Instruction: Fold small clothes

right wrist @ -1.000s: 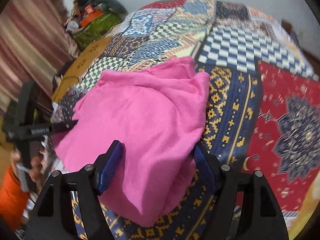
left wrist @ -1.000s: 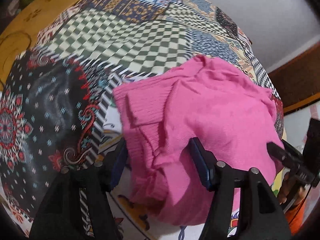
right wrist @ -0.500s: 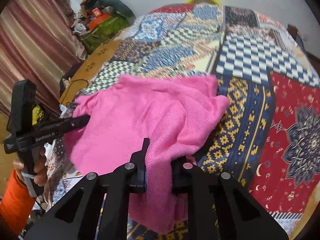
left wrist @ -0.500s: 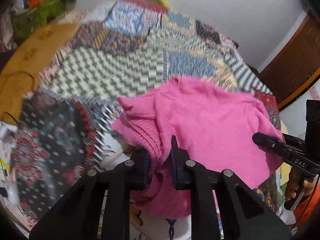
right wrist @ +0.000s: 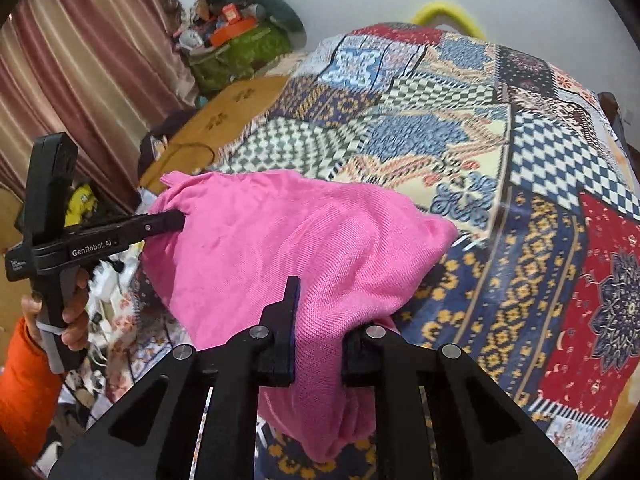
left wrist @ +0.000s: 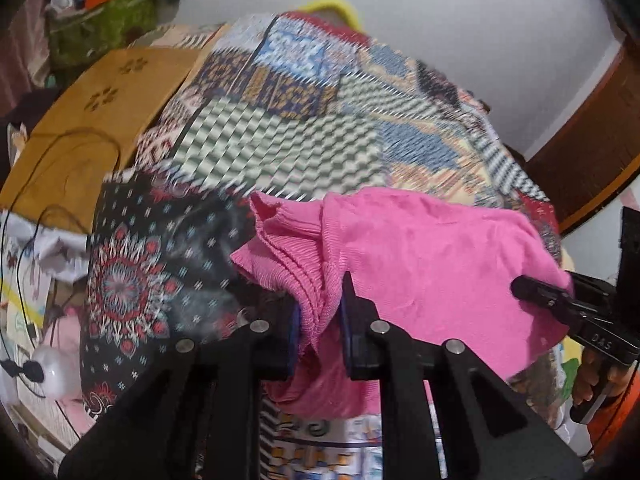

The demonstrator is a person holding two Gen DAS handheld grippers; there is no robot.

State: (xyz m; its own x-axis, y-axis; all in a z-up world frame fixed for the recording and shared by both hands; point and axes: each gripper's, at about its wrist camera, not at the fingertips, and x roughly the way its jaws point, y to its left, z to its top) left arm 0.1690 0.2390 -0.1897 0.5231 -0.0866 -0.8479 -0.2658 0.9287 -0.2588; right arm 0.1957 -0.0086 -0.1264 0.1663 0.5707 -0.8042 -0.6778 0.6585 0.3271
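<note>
Your left gripper is pinched on the ribbed edge of the pink garment. The garment hangs stretched between both tools above the patchwork bedspread. Your right gripper is clamped on its other bunched edge.

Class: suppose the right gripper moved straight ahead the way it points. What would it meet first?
The right gripper is already shut on the pink garment; beyond its folds, probably the patchwork bedspread, though depth is unclear.
</note>
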